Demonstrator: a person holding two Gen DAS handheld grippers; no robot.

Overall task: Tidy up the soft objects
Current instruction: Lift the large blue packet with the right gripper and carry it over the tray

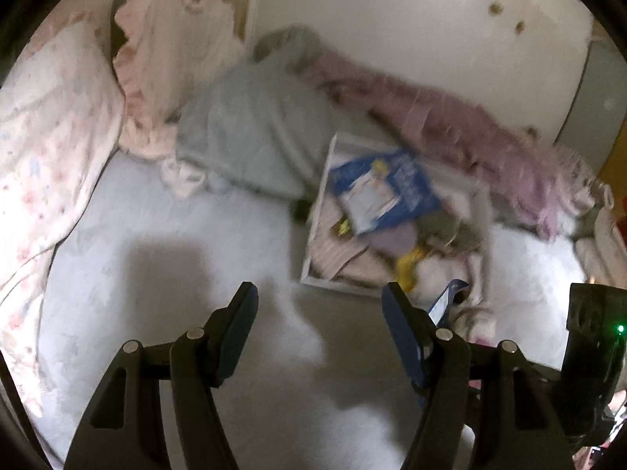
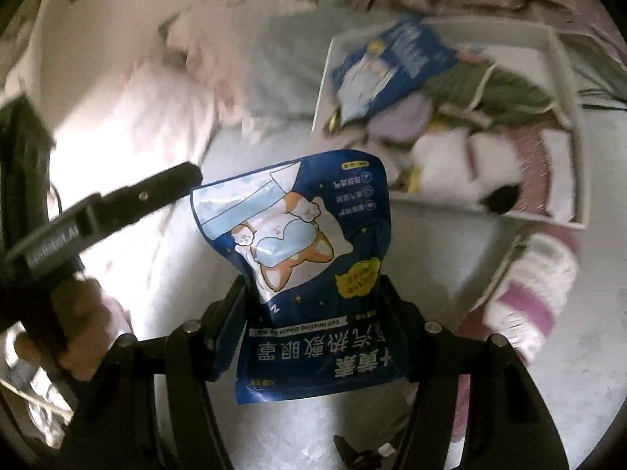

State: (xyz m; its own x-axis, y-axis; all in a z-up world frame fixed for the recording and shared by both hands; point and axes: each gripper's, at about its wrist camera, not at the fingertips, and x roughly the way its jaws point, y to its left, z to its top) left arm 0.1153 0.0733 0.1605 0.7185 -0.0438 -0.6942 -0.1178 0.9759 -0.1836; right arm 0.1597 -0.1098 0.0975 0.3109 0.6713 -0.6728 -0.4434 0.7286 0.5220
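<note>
Our right hand-held gripper (image 2: 313,309) was clamped on a dark blue plastic pouch printed with a cartoon corgi (image 2: 301,235). Our left hand-held gripper (image 1: 319,305) stood apart, holding nothing. Ahead of both sat a white rectangular tray (image 2: 564,74) heaped with soft things.

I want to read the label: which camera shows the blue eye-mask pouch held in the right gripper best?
The right wrist view: the blue pouch fills the centre, clamped in the right gripper, print legible though upside down. The left wrist view shows only its corner.

A glossy dark-blue plastic pouch printed with a cartoon corgi (image 2: 301,250) hangs upside down above the pale bed sheet (image 2: 411,423); a matching blue pouch (image 2: 392,62) lies in the white tray's (image 2: 570,90) far corner.
</note>
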